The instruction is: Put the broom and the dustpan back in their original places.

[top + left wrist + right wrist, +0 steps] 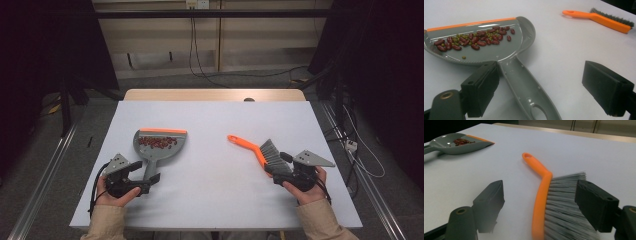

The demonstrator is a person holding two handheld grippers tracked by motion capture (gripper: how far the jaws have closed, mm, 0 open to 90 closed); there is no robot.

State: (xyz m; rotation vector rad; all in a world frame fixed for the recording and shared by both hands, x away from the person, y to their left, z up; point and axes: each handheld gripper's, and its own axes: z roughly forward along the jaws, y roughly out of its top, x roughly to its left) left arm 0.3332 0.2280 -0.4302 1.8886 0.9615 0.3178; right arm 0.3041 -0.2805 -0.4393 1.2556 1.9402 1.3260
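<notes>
A grey dustpan (160, 149) with an orange lip lies on the white table (215, 112), left of the middle. Red beans and small green peas (474, 40) are in its pan. My left gripper (145, 172) is open, one jaw on either side of the dustpan handle (521, 85); the pads do not press on it. Further right lies an orange hand brush (255, 149) with grey bristles (566, 207). My right gripper (280, 167) is open around the brush's bristle end, its right pad (594, 205) close against the bristles.
The table's wooden far edge (215, 94) shows beyond the white surface. Cables (200, 65) run over the floor behind it, and dark stands rise at both sides. A person's hands and beige sleeves (107, 222) come in from the bottom.
</notes>
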